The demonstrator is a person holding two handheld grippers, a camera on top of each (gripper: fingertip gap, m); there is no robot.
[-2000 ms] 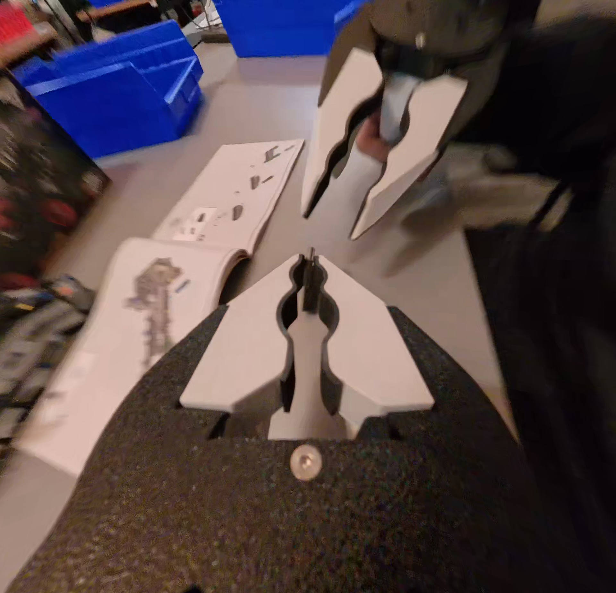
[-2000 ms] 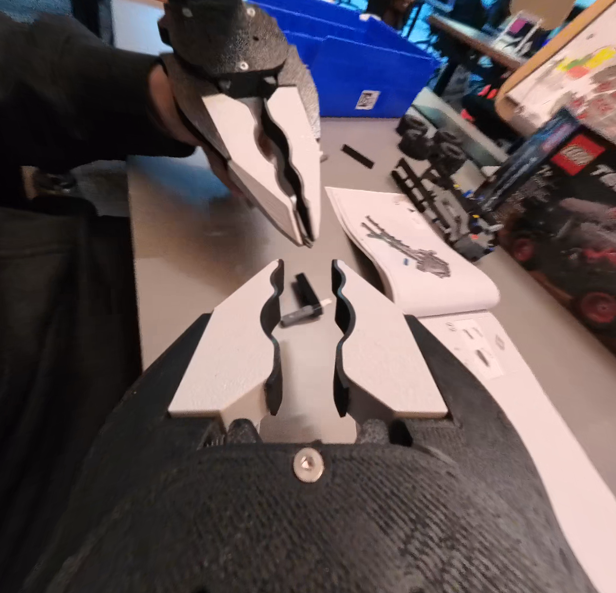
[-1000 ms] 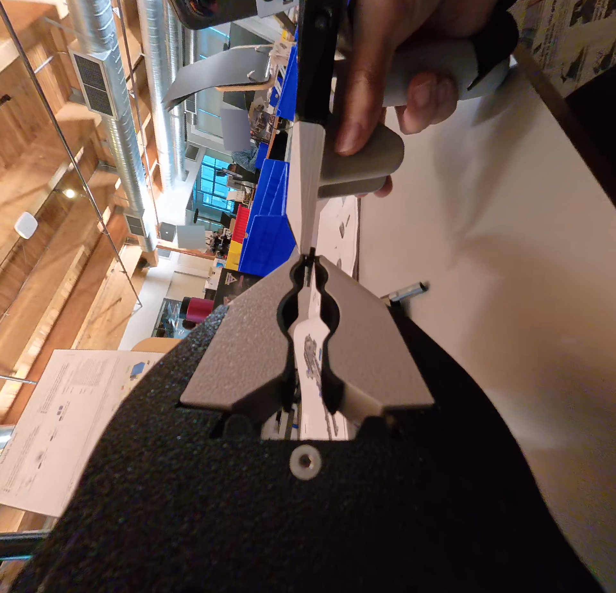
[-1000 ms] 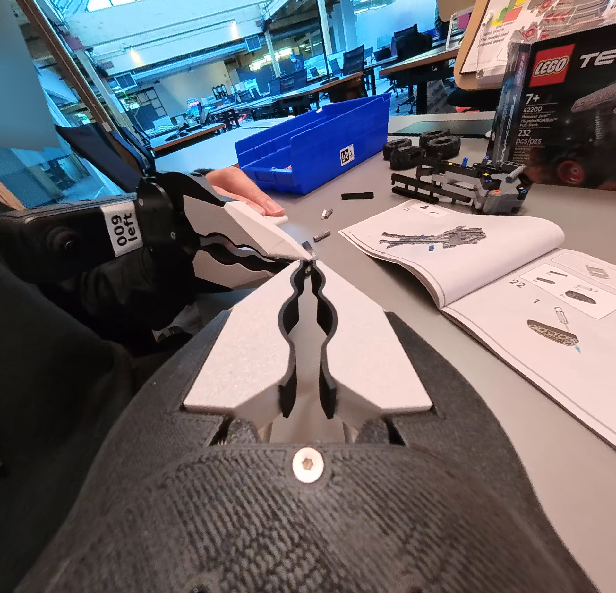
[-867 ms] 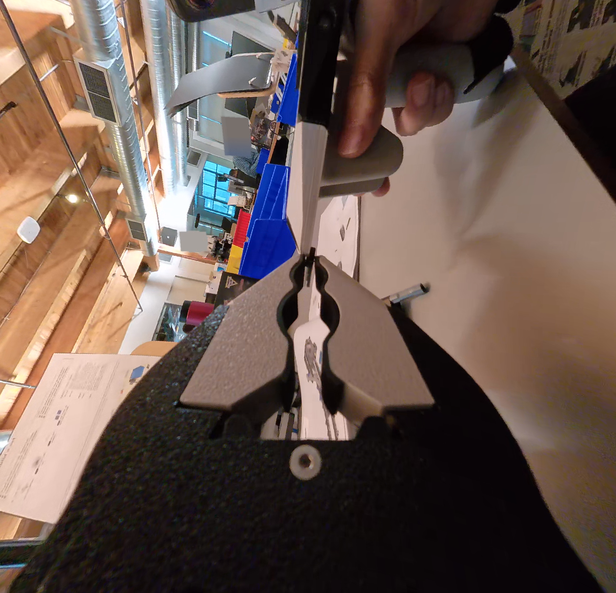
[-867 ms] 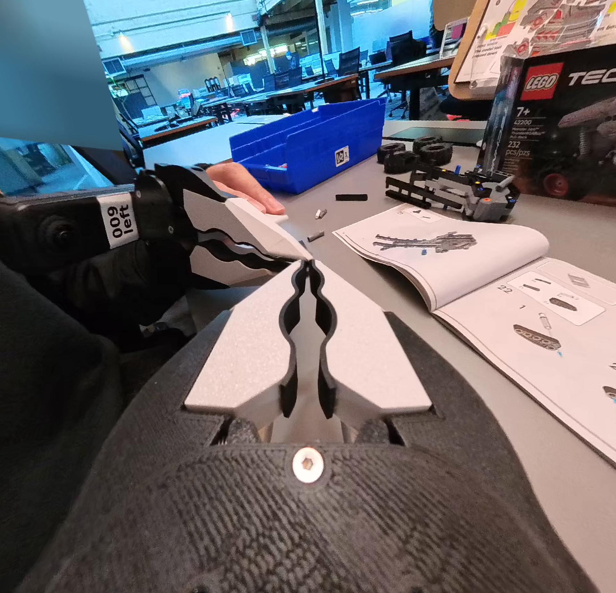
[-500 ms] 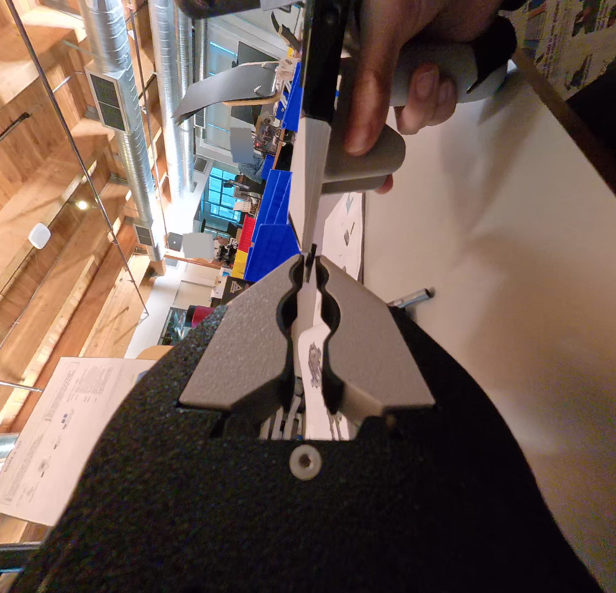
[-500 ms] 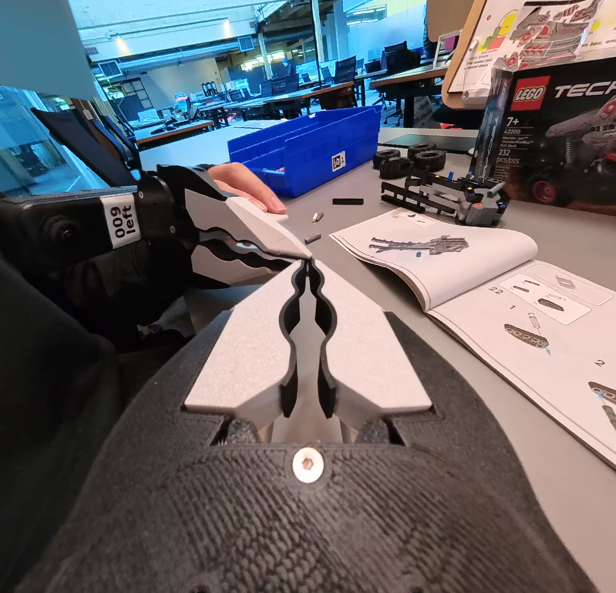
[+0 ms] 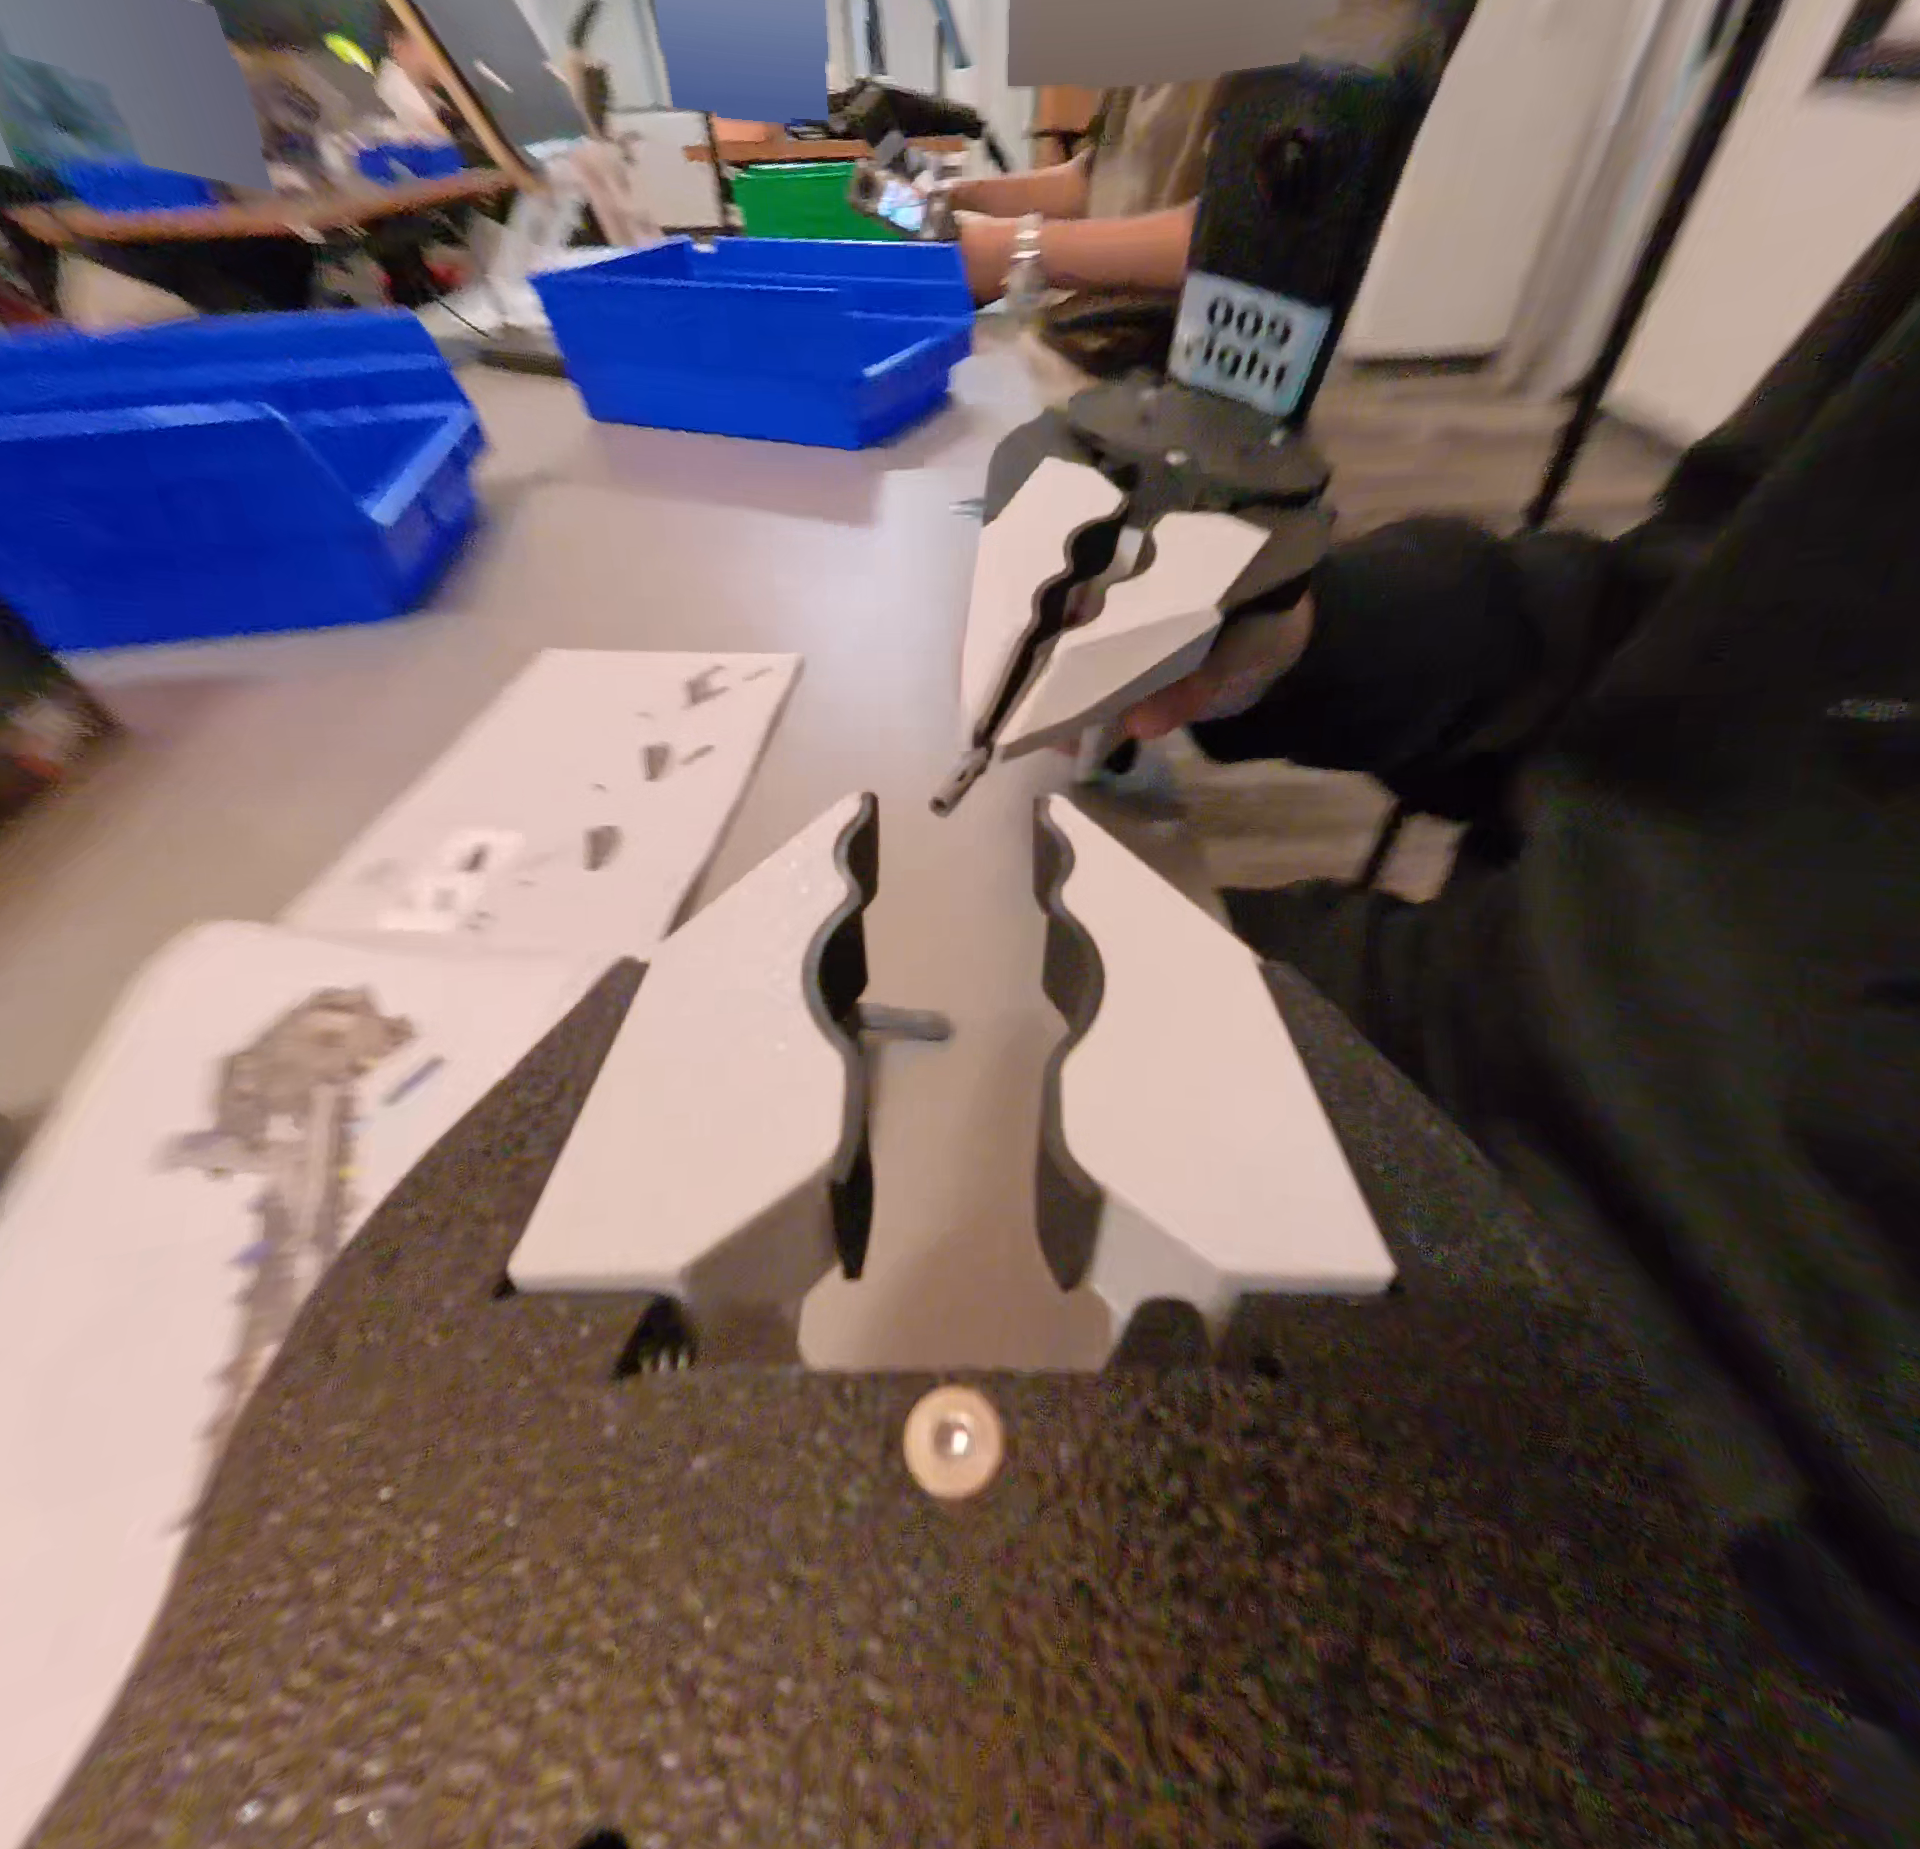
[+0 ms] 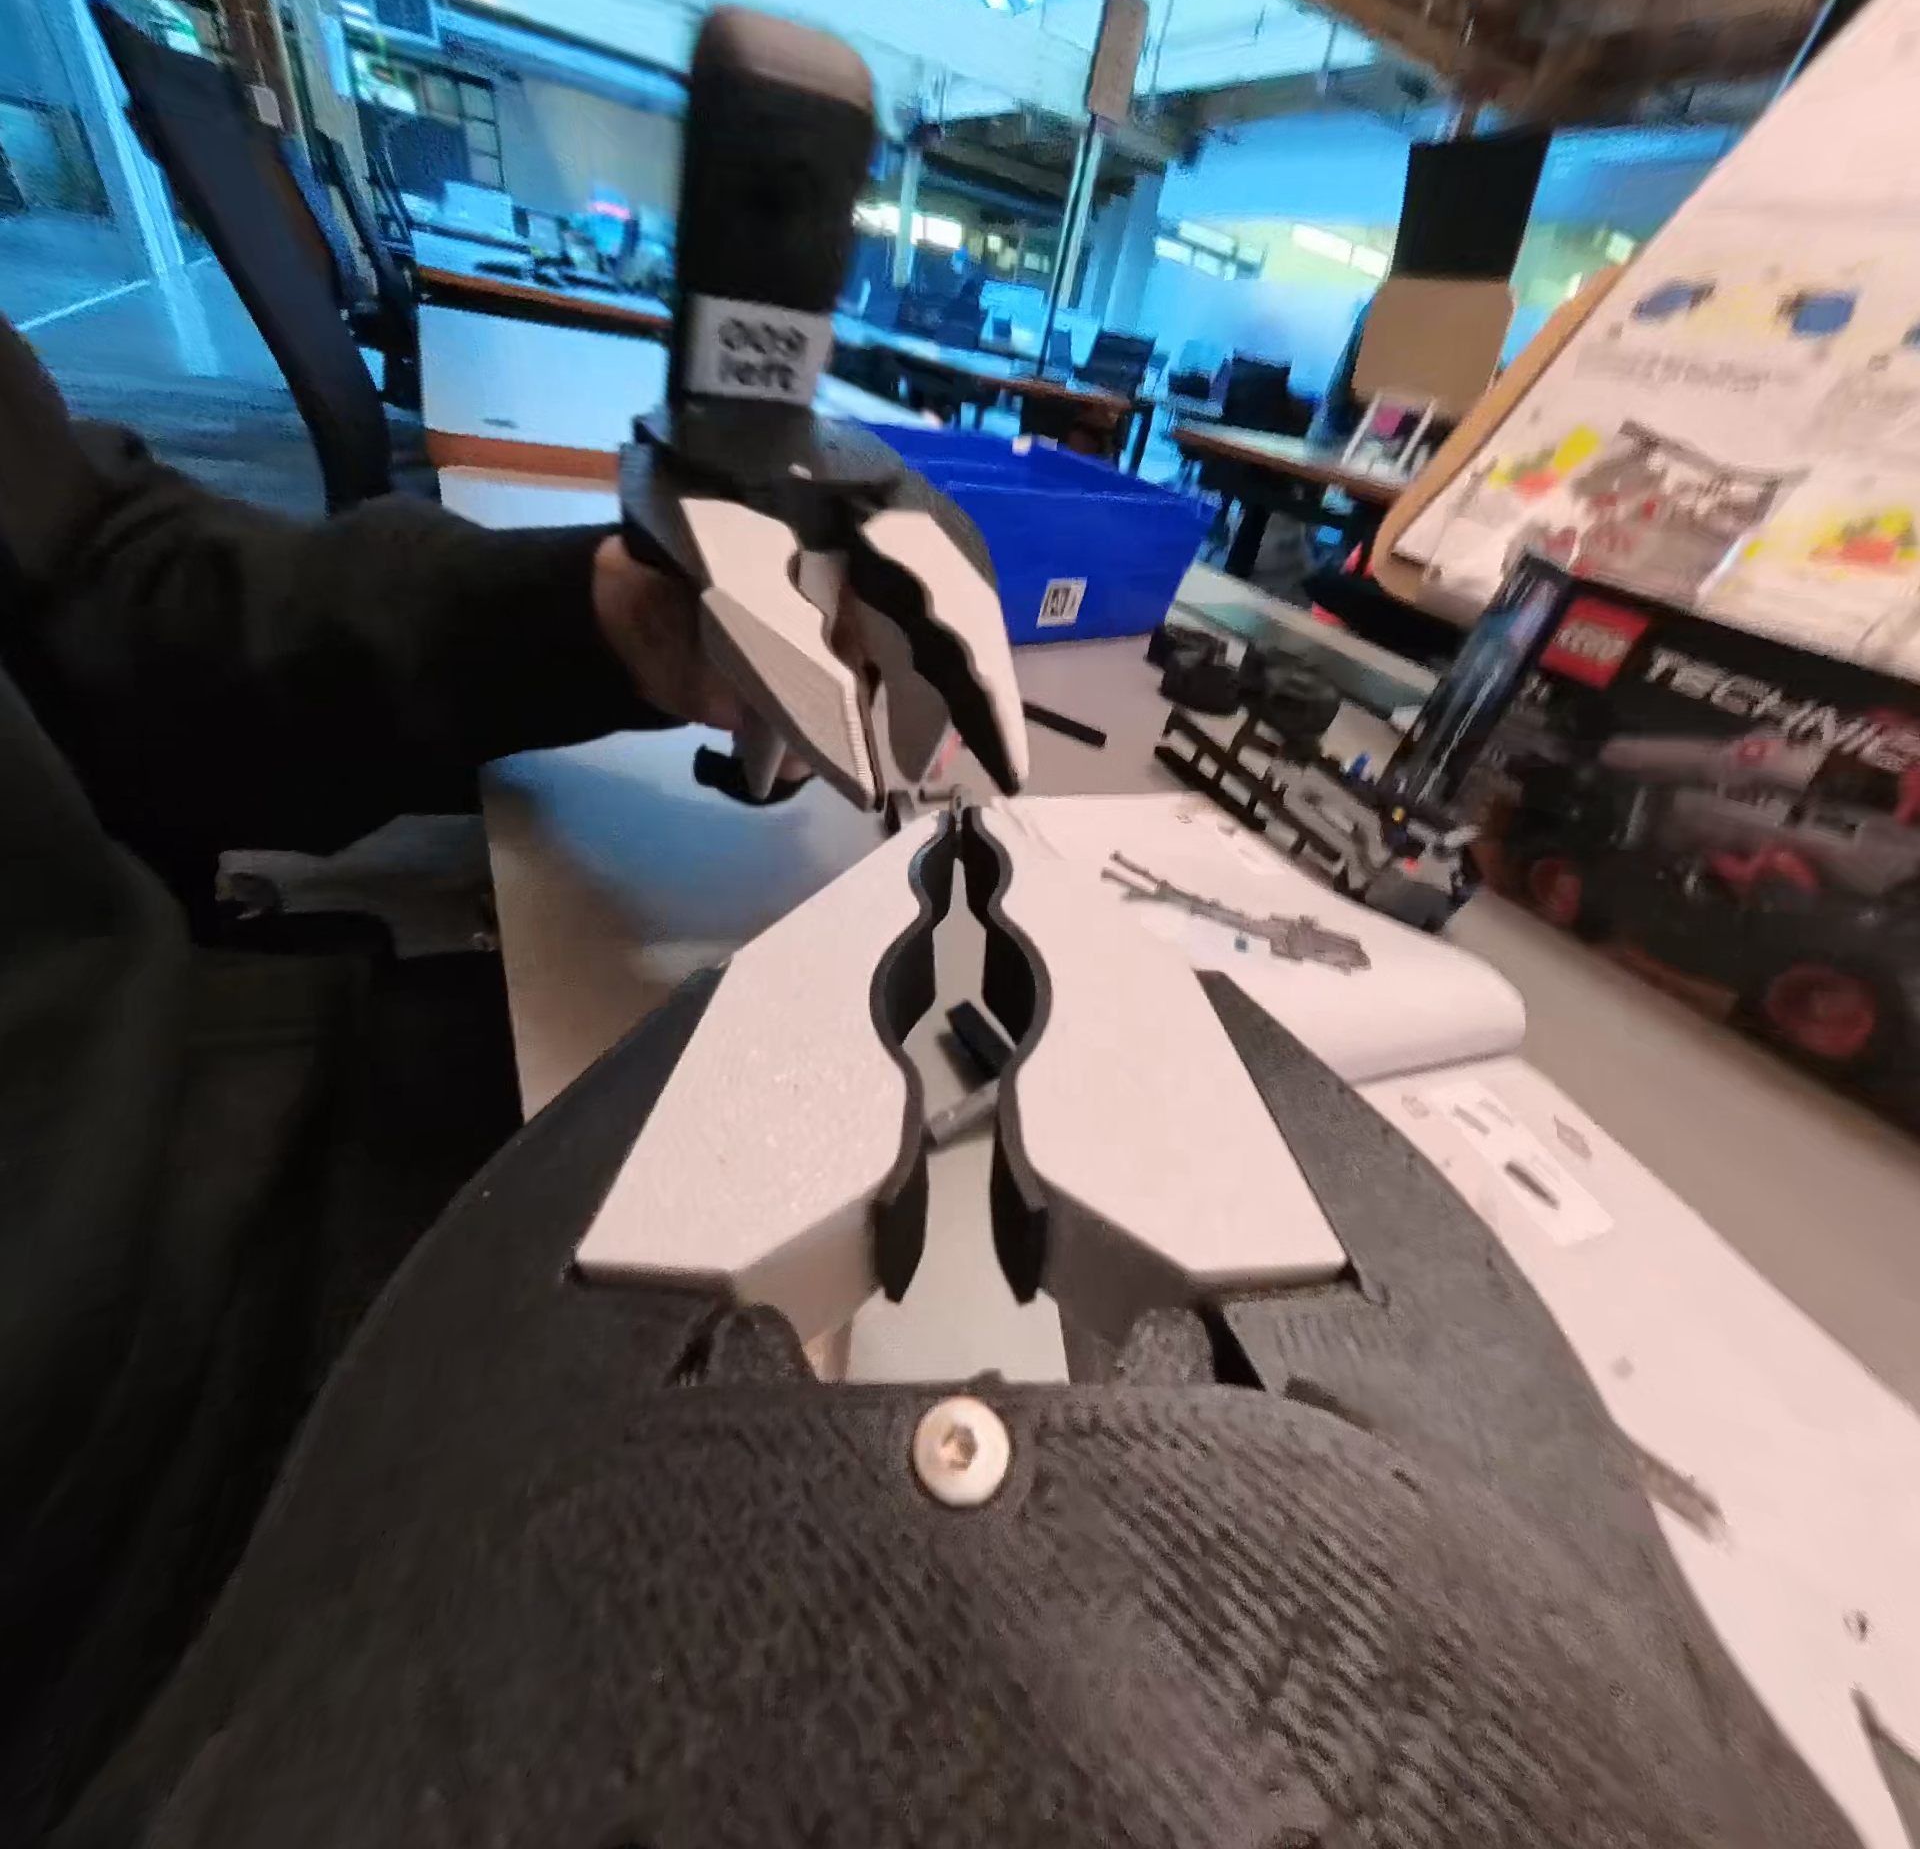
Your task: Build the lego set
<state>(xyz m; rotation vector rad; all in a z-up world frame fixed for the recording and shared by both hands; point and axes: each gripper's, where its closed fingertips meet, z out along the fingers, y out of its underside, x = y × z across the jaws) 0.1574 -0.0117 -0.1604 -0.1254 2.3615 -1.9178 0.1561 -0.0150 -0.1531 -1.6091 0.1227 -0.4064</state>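
My right gripper is shut on a small dark pin that sticks out of its tips. It also shows in the left wrist view, just ahead of my left gripper, which is open and empty, its tips either side of the pin's end. In the right wrist view the left gripper stands tip to tip with mine. A grey axle lies on the grey table under the left jaws. A short black piece lies beside the axle.
An open instruction booklet lies left of the grippers. Blue bins stand at the back. The set's box, a part-built dark chassis and black tyres are beyond the booklet. A person's dark sleeve is at the right. Both grippers' tips are close together, under 4 cm apart. My left gripper's tips are some 8 centimetres from the short black piece.
Two seconds ago the left gripper held the pin and the right was open. Both then pinched it tip to tip. Now the left has opened, and both grippers have swung down toward the table.
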